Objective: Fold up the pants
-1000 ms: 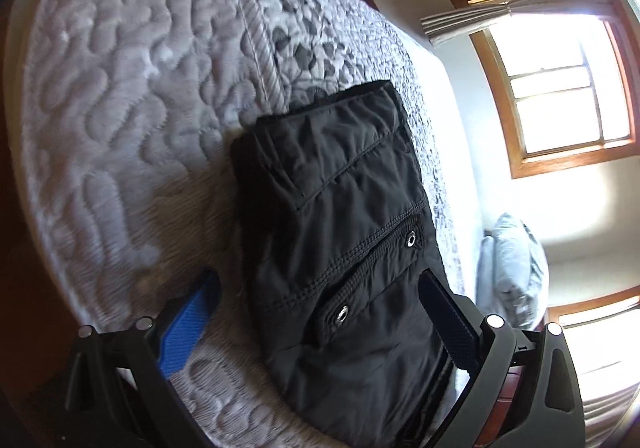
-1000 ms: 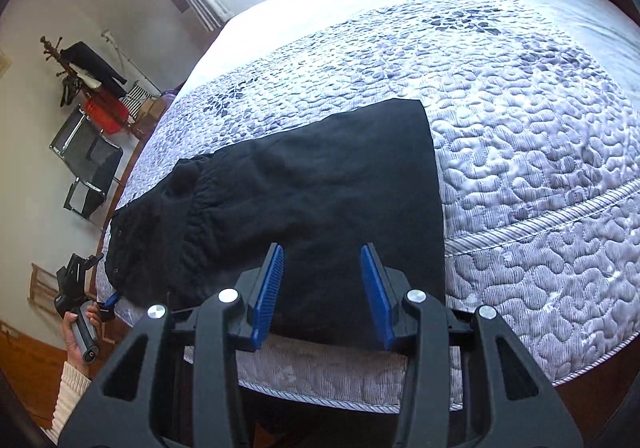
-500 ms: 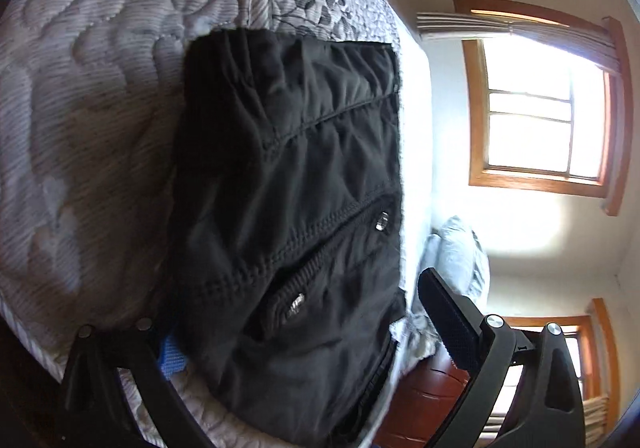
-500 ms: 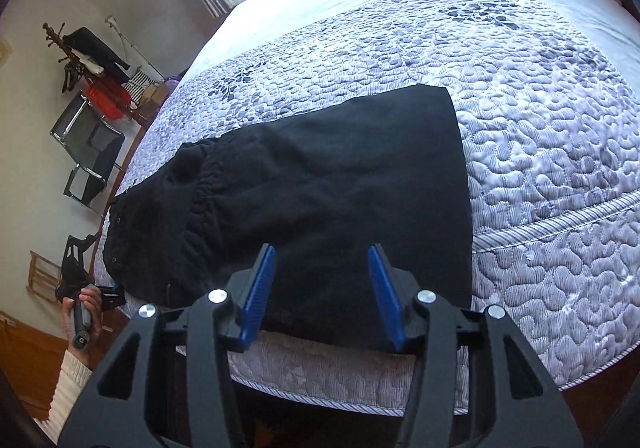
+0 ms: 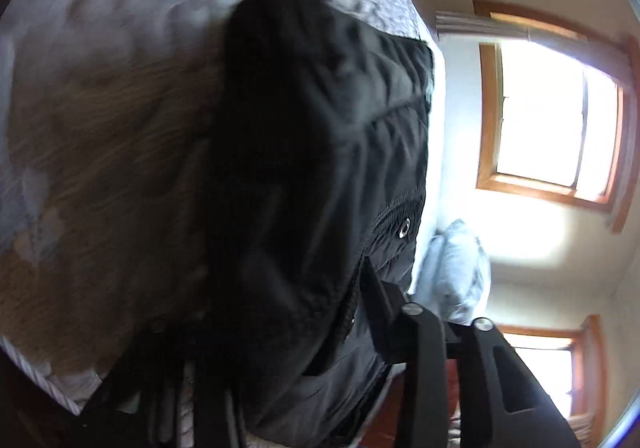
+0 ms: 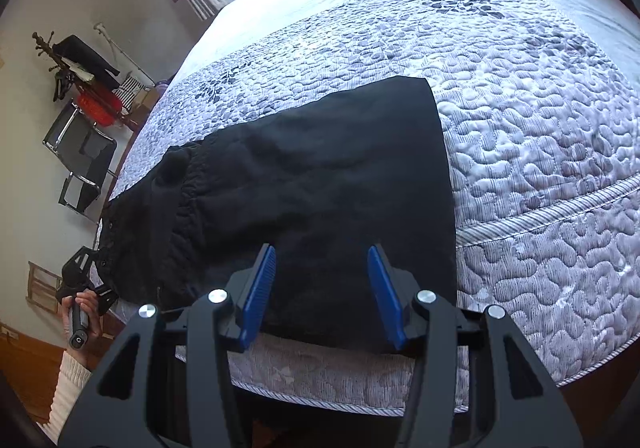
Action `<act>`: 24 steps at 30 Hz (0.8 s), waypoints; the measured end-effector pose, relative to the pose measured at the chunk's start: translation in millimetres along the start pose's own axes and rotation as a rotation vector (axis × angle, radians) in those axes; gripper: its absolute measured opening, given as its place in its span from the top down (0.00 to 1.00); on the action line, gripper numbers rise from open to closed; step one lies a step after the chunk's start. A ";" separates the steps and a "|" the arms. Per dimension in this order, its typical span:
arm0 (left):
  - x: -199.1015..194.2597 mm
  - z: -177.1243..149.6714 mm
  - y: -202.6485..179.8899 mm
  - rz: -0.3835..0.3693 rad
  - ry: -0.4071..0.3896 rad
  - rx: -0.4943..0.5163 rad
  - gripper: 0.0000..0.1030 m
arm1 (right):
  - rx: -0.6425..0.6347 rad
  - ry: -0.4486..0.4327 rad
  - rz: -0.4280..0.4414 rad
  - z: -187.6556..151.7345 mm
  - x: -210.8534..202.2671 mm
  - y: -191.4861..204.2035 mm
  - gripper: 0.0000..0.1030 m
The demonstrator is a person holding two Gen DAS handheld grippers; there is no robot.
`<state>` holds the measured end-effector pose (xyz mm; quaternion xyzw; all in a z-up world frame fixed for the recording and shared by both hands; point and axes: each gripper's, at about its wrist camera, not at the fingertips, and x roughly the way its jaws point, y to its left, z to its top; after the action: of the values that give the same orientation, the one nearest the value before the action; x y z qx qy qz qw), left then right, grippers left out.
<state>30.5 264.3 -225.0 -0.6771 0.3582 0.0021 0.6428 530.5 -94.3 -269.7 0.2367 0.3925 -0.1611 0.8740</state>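
Right gripper (image 6: 322,292) wide open over pants (image 6: 304,184) at bed (image 6: 540,152) edge; left gripper (image 5: 280,328) clamps waistband, lifted, blurred.

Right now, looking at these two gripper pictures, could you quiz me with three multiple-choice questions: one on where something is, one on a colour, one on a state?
1. Where do the black pants lie?
A. on the quilted bedspread
B. on the chair
C. on the floor

2. What colour are the pads on the right gripper?
A. red
B. blue
C. green

3. How do the right gripper's jaws stand?
A. shut on the pants
B. shut on a pillow
C. open, held over the pants' near edge

Answers:
1. A, the pants are spread flat across the patterned bedspread.
2. B, both inner finger faces show ribbed blue.
3. C, a wide gap of black cloth shows between the two fingers.
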 end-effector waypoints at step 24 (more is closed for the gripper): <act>-1.3 -43.5 -93.6 -0.109 -0.073 0.251 0.87 | 0.045 -0.051 -0.019 1.9 -19.7 -18.8 0.47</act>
<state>55.3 219.3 -135.4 -0.6094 0.2945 -0.0531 0.7342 510.2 -109.1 -259.0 0.2487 0.3686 -0.1841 0.8766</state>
